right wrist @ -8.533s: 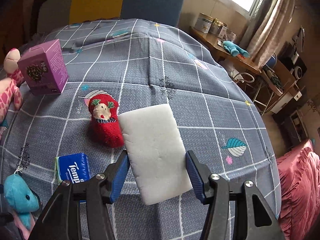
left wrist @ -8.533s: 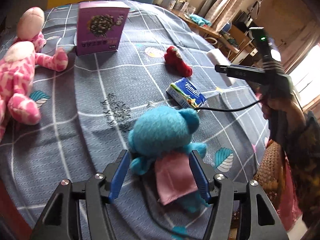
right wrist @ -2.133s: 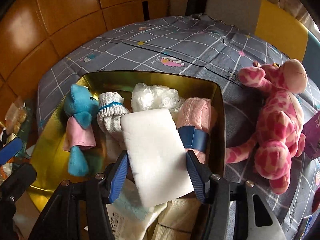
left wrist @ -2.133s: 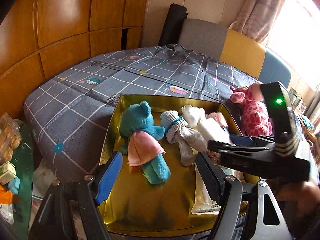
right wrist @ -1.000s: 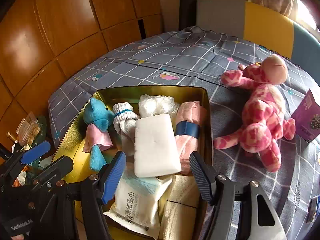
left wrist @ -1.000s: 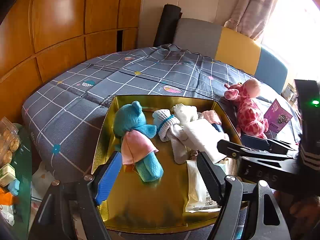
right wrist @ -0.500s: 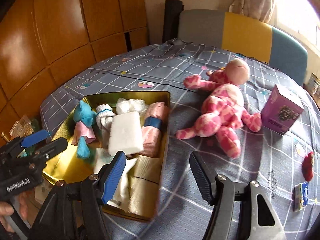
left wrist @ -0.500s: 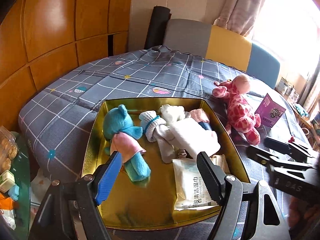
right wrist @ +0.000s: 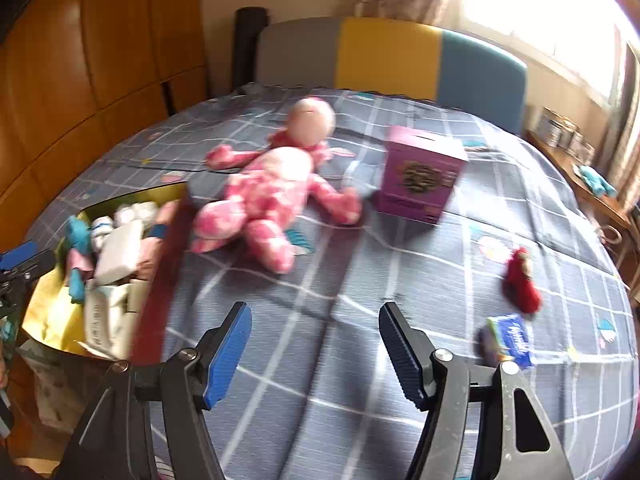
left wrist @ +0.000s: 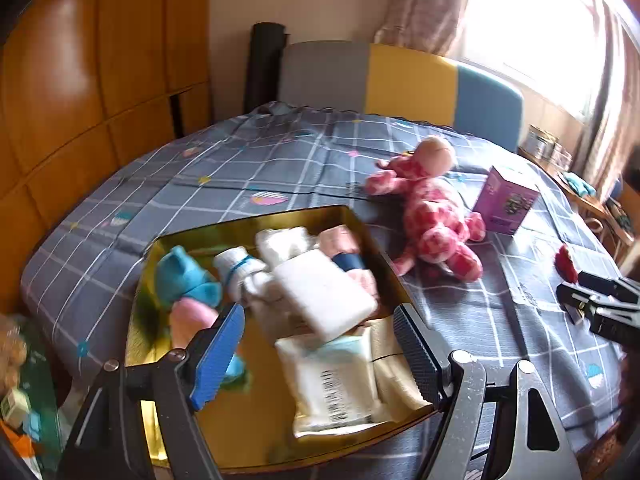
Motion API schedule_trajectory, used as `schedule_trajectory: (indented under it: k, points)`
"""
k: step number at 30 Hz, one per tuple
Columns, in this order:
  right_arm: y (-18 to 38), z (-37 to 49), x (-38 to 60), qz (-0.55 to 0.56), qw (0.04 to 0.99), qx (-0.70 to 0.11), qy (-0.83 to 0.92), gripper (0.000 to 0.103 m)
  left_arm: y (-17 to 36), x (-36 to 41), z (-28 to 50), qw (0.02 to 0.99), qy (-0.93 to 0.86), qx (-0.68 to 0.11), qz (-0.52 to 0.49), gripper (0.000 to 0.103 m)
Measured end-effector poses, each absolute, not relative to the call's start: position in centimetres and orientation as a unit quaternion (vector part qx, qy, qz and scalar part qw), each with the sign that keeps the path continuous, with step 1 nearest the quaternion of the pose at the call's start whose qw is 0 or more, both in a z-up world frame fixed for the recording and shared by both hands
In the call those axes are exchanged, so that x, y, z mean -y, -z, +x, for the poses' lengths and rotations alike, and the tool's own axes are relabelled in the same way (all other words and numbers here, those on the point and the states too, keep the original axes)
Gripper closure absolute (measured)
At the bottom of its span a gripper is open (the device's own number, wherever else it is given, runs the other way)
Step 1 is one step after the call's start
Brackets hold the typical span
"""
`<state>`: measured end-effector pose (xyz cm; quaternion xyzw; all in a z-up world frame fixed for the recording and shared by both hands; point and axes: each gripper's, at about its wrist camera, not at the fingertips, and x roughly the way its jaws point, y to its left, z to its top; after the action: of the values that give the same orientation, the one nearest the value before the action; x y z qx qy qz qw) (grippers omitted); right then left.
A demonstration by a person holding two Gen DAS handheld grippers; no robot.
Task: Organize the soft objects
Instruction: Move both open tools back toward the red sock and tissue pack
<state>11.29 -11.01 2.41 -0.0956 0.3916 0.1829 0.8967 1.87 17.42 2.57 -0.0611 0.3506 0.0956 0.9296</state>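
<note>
left tongs (left wrist: 316, 350): spread, empty, over gold tray (left wrist: 248, 230)
right tongs (right wrist: 314, 346): spread, empty; has swung off the tray toward frame centre
white sponge (left wrist: 324, 294): now dropped in tray
next: red toy (right wrist: 522, 282), right; pink plush (right wrist: 272, 196)

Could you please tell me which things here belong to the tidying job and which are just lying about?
Part of the job:
gold metal tray
pink spotted plush giraffe
small red plush toy
white foam block

Just lying about:
purple cardboard box
blue tissue packet
</note>
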Motion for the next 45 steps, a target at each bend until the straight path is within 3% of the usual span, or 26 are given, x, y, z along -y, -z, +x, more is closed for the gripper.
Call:
schedule_trajectory:
  k: [16,30,45]
  points:
    - [-3.5,12.4,25.7,-0.023,0.915,-0.401,-0.034,0.036,-3.2,-8.4,6.7,0.93,-0.001,-0.366,0.01,0.025]
    - [-2.2,12.5,31.3,0.037,0.908,-0.418,0.016,0.036,-1.8,-0.9,10.3,0.918,0.064,-0.389,0.048,0.025]
    - [-1.1,12.2,36.1,0.19,0.894,-0.405,0.013,0.036,-0.1,6.4,16.0,0.892,0.123,-0.431,0.05,0.025]
